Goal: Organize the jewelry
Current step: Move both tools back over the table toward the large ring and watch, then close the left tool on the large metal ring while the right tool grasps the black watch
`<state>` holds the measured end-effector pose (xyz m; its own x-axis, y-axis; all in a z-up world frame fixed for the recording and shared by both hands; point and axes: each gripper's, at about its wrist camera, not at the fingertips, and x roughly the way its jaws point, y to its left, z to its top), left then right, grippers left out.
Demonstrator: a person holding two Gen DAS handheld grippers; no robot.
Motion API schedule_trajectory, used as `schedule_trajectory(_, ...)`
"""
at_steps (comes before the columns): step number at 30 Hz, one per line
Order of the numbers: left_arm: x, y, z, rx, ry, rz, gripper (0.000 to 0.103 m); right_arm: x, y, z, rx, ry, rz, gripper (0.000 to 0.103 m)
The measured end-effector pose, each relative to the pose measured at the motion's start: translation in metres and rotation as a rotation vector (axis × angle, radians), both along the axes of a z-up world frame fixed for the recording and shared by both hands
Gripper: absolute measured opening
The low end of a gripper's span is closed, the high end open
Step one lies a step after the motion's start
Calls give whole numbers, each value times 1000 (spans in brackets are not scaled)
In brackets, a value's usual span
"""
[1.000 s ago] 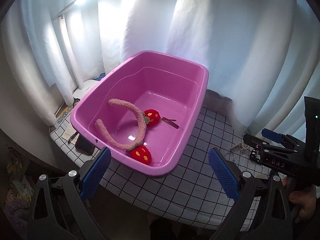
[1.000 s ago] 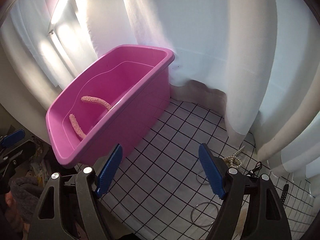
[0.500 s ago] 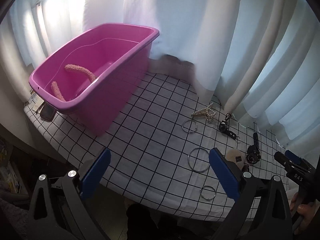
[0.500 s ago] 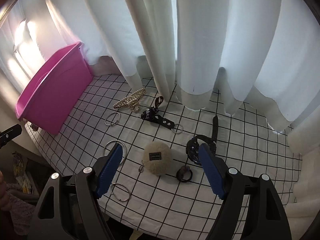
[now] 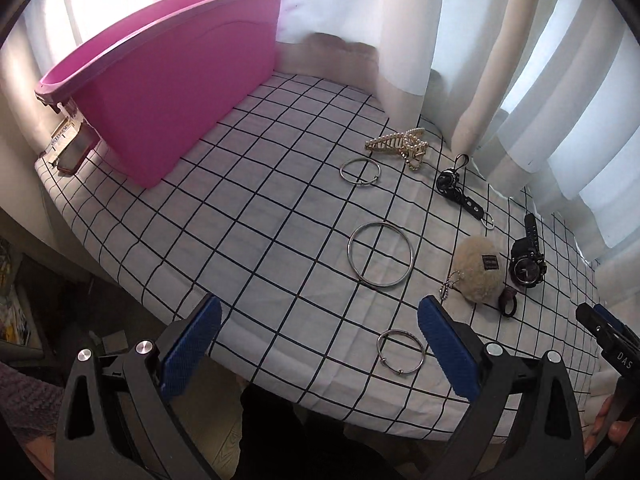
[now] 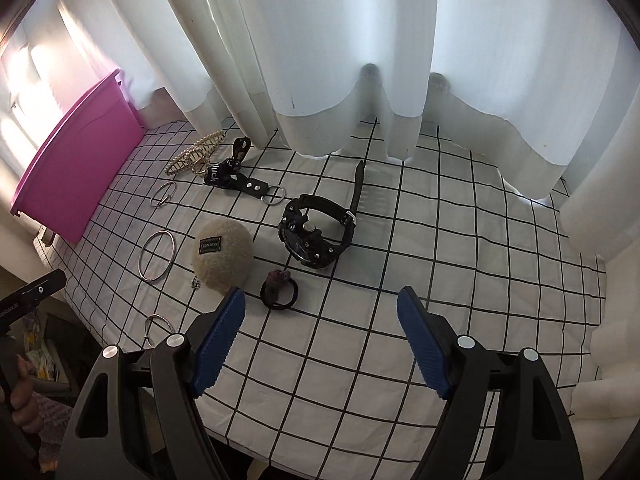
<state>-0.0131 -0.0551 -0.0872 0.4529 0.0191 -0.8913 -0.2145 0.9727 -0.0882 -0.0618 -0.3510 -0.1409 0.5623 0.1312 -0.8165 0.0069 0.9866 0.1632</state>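
Mostly the jewelry lies scattered on the table (image 5: 256, 216), whose white cloth carries a thin black grid. In the left wrist view a large smooth metal hoop (image 5: 380, 255) sits at centre, a smaller split ring (image 5: 360, 173) above it and another ring (image 5: 401, 349) low down, just beside the right blue pad. A gold claw clip studded with pearls (image 5: 398, 146) lies toward the upper right, next to a black strap keychain (image 5: 460, 192). At right a fuzzy cream pom-pom (image 5: 478, 270) with a small dark label rests close to a chunky black wristwatch (image 5: 526, 262) and a little black ring with a dull stone (image 5: 508, 300). A glossy pink plastic tub (image 5: 172, 92), rectangular with a rolled rim, fills the upper left. Soft white curtains (image 6: 360, 40) hang in folds behind.

The left gripper (image 5: 320, 344) has its ribbed blue fingers wide apart over the table edge, gripping nothing. The right gripper (image 6: 320, 336) likewise stands spread, empty, with the pom-pom and stone ring just above its left pad.
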Motion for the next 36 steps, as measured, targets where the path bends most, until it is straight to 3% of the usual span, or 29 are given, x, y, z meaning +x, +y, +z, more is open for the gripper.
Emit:
schedule_trajectory(17, 44, -35, -69, 32, 43, -29, 97, 43, -2, -51, 17, 17, -12, 75)
schedule_trajectory(36, 74, -52, -102, 85, 45, -56, 97, 66, 7, -71, 16, 7, -14, 75)
